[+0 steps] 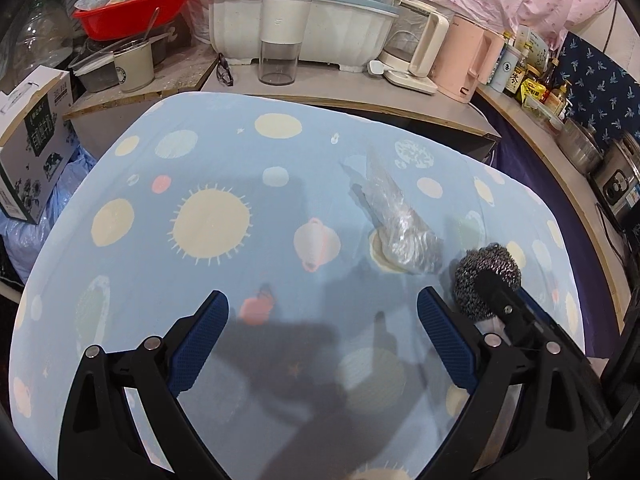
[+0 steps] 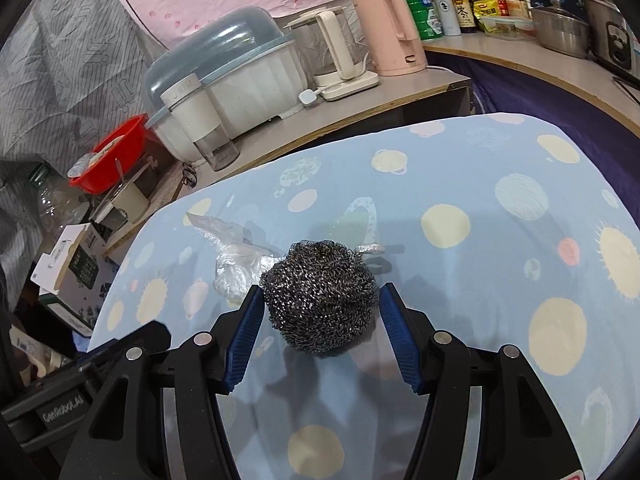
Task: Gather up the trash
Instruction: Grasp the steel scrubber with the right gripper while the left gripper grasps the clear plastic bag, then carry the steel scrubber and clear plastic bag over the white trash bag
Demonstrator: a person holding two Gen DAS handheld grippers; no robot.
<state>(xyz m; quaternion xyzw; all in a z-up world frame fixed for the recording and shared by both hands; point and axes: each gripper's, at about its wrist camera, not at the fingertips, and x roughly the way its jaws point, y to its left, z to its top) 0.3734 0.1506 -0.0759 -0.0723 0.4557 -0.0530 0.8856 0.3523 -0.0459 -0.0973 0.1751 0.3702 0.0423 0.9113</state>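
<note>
A grey steel wool ball [image 2: 320, 300] sits between the blue pads of my right gripper [image 2: 320, 292], which touch it on both sides at their tips, just over the blue planet-print tablecloth [image 2: 480, 280]. A crumpled clear plastic wrapper [image 2: 236, 264] lies on the cloth just beyond and left of the ball. In the left wrist view the same wrapper [image 1: 400, 220] lies ahead and to the right, with the ball [image 1: 480, 268] at the right. My left gripper [image 1: 323, 298] hovers open over the cloth [image 1: 200, 160] with nothing between its fingers.
Behind the table runs a counter with a white blender cup [image 1: 282, 28], a covered dish rack [image 1: 304, 8], a glass kettle [image 1: 420, 52] and a pink kettle [image 1: 468, 60]. A red basin [image 1: 132, 4] and a carton [image 1: 32, 136] stand at the left; bottles [image 1: 532, 76] and pots at the right.
</note>
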